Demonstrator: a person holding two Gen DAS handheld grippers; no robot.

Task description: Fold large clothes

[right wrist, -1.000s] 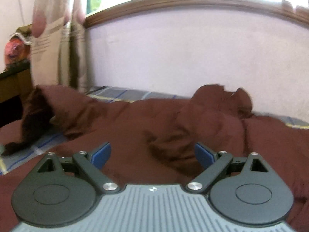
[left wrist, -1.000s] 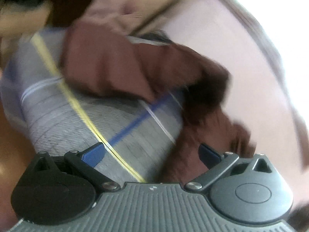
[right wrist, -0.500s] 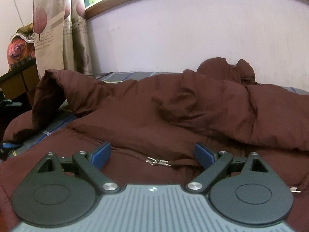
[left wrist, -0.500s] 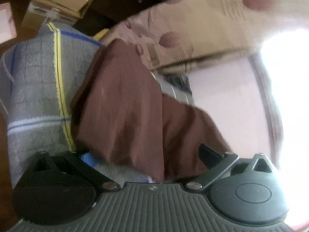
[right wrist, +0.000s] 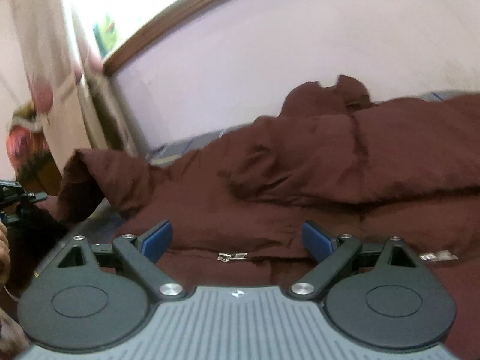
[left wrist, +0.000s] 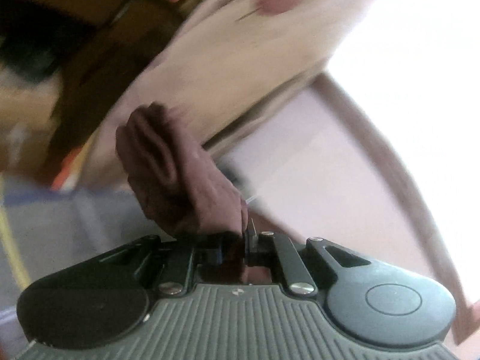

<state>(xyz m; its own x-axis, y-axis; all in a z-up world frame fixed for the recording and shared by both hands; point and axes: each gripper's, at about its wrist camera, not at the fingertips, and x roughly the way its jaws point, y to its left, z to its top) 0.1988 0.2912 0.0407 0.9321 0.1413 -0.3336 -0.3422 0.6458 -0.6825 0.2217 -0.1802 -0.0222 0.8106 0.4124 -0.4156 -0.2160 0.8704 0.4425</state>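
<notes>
Jacket [right wrist: 300, 180], one, brown, lies spread on the bed [left wrist: 60, 219]. Two tools: the left tool [left wrist: 237, 246] is closed on a bunched fold of the jacket, the right tool [right wrist: 237, 240] stands open above one zipper pull [right wrist: 232, 256].

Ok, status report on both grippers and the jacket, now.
Left gripper shut on maroon jacket cuff. Right gripper open, above the zipper pull. Nothing in the way.
</notes>
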